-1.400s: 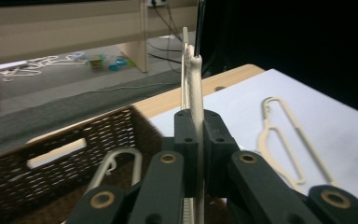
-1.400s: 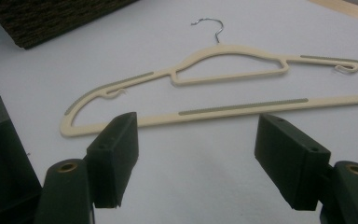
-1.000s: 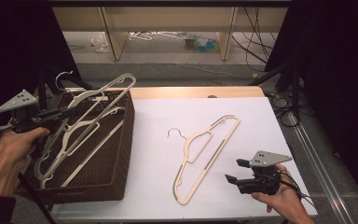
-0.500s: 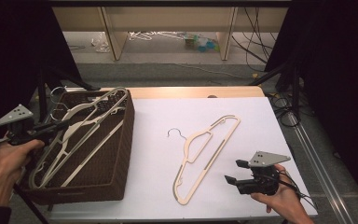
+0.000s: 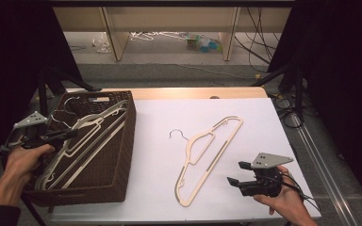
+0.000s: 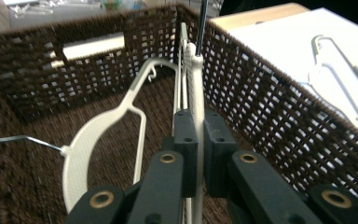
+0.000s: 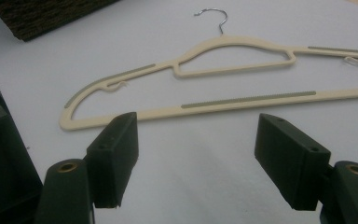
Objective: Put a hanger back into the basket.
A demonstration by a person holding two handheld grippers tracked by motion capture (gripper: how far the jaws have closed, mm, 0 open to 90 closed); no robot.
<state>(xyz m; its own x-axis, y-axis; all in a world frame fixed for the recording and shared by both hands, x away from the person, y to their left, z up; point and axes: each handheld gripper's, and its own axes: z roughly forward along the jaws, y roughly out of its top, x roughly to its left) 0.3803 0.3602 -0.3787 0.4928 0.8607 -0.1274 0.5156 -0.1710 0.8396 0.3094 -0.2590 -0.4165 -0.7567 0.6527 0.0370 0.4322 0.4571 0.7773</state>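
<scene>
The right claw hung low over the white counter, its jaws wide apart with nothing between them. Just beyond lay a cream hanger, flat, its metal hook pointing away. A dark woven basket showed at the upper left corner.

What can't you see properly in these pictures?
- How many hangers lie in the brown basket: in the high view they overlap and it is dark.
- The lower end of the hanger pinched by the left hand-held gripper: its own jaws hide it in the left gripper view.
- One end of the hanger on the table: cut off by the right gripper view's edge.
</scene>
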